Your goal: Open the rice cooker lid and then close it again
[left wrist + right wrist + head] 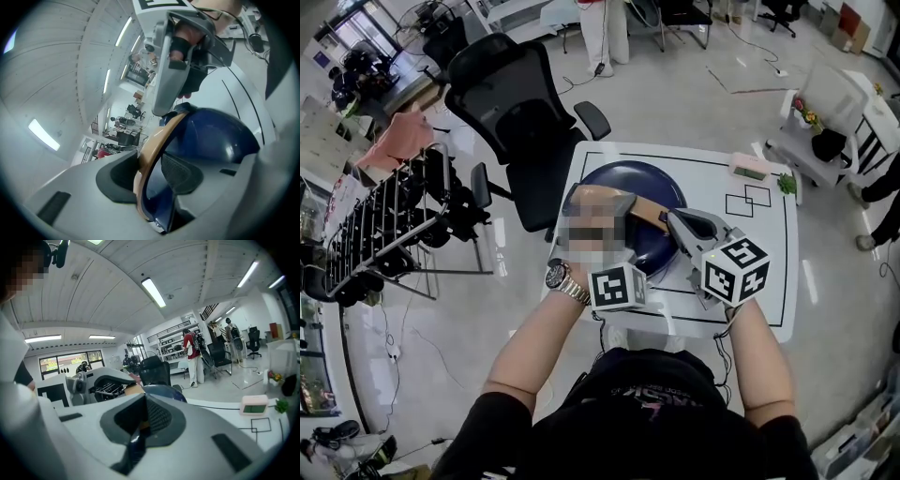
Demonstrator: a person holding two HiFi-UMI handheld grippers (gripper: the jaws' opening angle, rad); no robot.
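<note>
Centre of the white table, inside the black outline: one rice cooker, dark blue, round dome, lid side up. Whether the lid is fully seated, can't tell.

One tan handle arcs over the dome. In the head view its long axis runs upper-left to lower-right, i.e. across in front of the person, slightly skewed.

Two grippers, both at the near side of the cooker, pointing away from the person and a little downward.
- Left gripper: jaws about half apart, clamped across the handle. The tan strip runs lengthwise between the pads, away from the camera.
- Right gripper: jaws fully together, nothing gripped. Its tip sits at the handle's right end, just beside the dome. Contact: can't tell.

Further out on the table:
- one small pink device with a green face at the far right
- one green sprig just beside it
- two overlapping drawn squares

Off the table: one black office chair, far left, close to the table edge.
</note>
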